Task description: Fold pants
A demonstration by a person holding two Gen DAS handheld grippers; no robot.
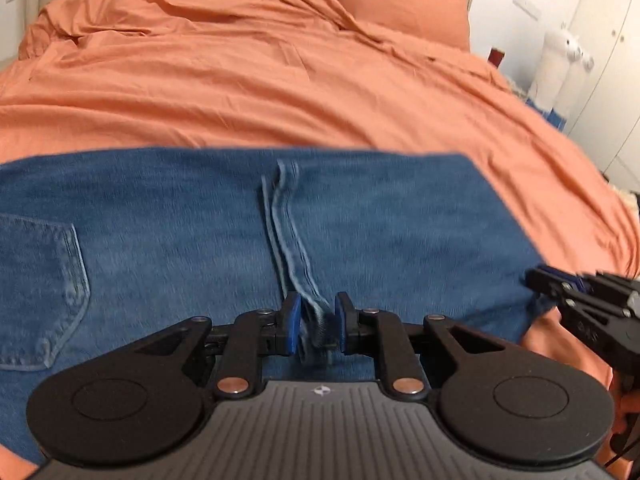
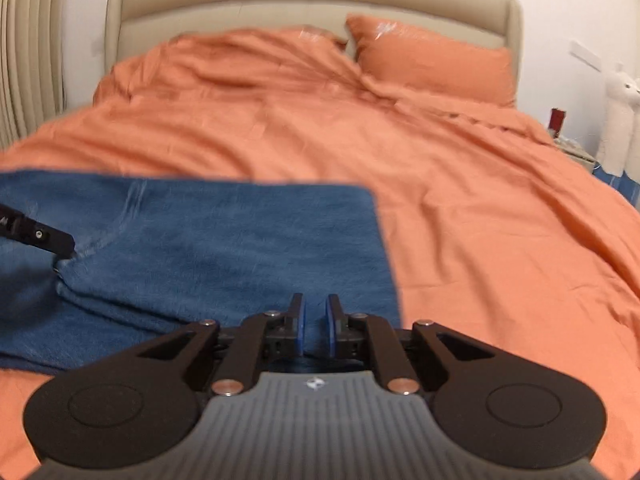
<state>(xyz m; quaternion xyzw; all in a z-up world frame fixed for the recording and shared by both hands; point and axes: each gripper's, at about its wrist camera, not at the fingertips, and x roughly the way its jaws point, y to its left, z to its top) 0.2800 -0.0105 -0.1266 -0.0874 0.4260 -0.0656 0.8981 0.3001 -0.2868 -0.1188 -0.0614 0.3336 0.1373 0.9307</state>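
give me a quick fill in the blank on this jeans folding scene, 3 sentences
1. The jeans lie on a bed cover coloured ____.
2. The left gripper is pinching the jeans at their centre ____.
3. The pillow leans against the beige ____.

Missing words: orange; seam; headboard

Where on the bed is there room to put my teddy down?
The orange duvet is bare between the jeans and the pillow, and along the jeans' right edge. It is crowded near the camera: both tools, left tool and right tool, hold the jeans' near edge.
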